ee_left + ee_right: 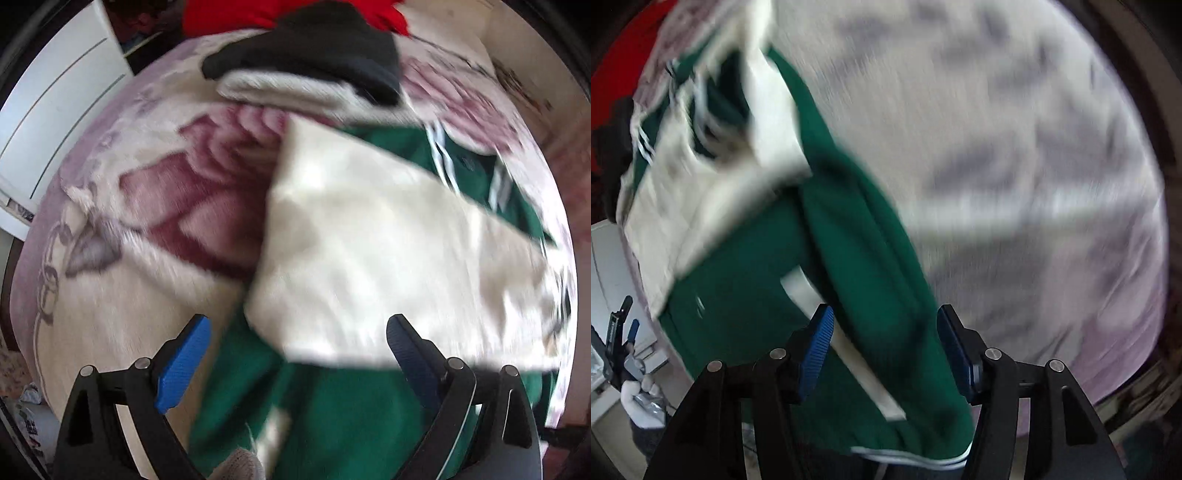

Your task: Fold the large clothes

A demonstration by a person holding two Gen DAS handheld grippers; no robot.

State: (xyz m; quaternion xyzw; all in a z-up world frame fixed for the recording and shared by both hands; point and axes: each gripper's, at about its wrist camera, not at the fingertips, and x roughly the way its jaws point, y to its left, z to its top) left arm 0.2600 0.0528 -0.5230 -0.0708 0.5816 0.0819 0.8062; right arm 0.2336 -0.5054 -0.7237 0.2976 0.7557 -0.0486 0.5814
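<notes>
While both views are blurred, a green jacket (332, 417) with a cream lining (388, 258) lies spread on a floral bedspread (129, 295). On the left, the left gripper (299, 354) hovers above it, jaws wide apart and empty. On the right, the right gripper (886, 350) has its jaws open, a jacket fold (882, 295) between them.

A floral-blanketed bed (122, 295) carries a green-and-white garment (332, 406) and, seemingly, folded clothes (295, 74).
</notes>
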